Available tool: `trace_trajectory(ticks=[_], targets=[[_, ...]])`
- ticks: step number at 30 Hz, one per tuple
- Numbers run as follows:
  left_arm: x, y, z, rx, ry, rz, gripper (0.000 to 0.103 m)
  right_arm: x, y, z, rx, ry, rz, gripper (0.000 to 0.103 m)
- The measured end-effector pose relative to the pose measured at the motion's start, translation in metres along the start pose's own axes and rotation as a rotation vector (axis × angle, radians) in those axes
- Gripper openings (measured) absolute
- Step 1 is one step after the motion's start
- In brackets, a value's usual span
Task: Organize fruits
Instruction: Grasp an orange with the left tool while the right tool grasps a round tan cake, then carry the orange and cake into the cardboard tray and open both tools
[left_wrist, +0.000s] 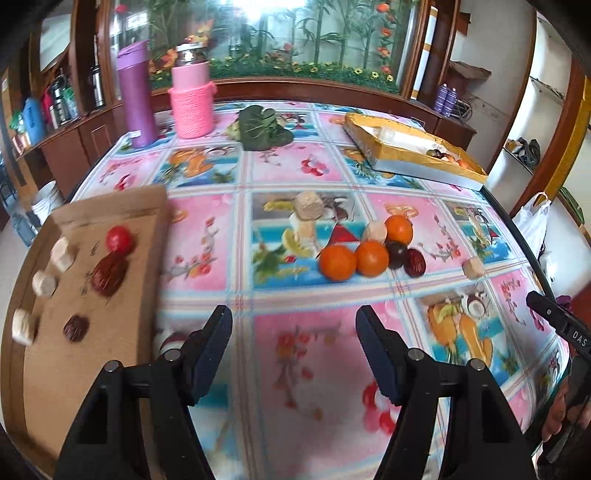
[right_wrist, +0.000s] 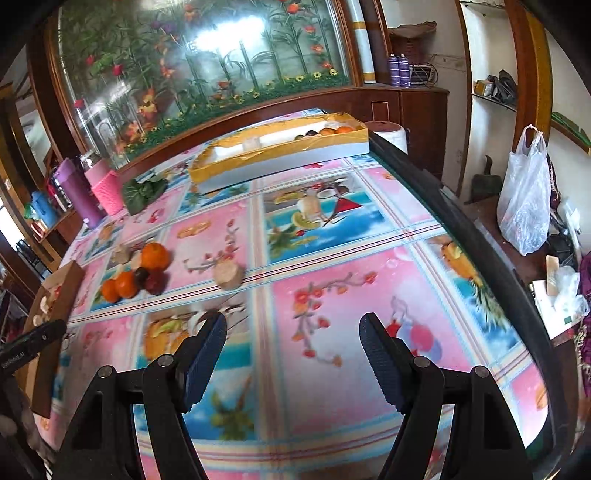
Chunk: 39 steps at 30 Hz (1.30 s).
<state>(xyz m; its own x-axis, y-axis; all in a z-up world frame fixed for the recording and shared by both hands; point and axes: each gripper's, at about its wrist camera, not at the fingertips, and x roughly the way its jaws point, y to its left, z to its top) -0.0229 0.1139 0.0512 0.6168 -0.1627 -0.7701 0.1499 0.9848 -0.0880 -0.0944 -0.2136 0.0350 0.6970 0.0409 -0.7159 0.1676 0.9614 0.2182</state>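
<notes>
Fruit cluster at table centre: three round glossy oranges, dark plum, wrinkled red date, touching one another. Pale cylindrical chunks lie near. Brown cardboard tray at left holds smooth red tomato, dates, pale chunks. Yellow-lined shallow box at far right holds more fruit. Left gripper spread wide, empty, above patterned tablecloth. Right gripper likewise wide, empty; its side reads "DAS", rest cut off.

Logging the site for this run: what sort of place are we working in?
Probably a home dining room: a table under a fruit-print cloth, a wooden cabinet with a painted glass panel, and wall shelves holding household clutter.
</notes>
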Motion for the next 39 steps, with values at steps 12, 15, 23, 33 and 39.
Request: trace_trajectory(ticks=[12, 15, 23, 33, 39], targets=[[0.057, -0.012, 0.031, 0.06, 0.046, -0.056, 0.051, 0.058, 0.048, 0.038, -0.179, 0.117, 0.064, 0.075], [0.063, -0.02, 0.031, 0.11, 0.059, -0.069, 0.051, 0.074, 0.058, 0.036, -0.216, 0.141, 0.059, 0.07], [0.071, -0.017, 0.029, 0.102, 0.069, -0.086, 0.029, 0.081, 0.071, 0.028, -0.285, 0.143, 0.026, 0.04], [0.04, -0.009, 0.017, 0.06, 0.041, -0.097, 0.027, 0.058, 0.076, 0.019, -0.296, 0.109, 0.072, 0.025], [-0.01, 0.029, 0.0, -0.054, -0.023, -0.128, 0.028, 0.017, 0.077, 0.019, -0.268, 0.026, 0.136, 0.025]])
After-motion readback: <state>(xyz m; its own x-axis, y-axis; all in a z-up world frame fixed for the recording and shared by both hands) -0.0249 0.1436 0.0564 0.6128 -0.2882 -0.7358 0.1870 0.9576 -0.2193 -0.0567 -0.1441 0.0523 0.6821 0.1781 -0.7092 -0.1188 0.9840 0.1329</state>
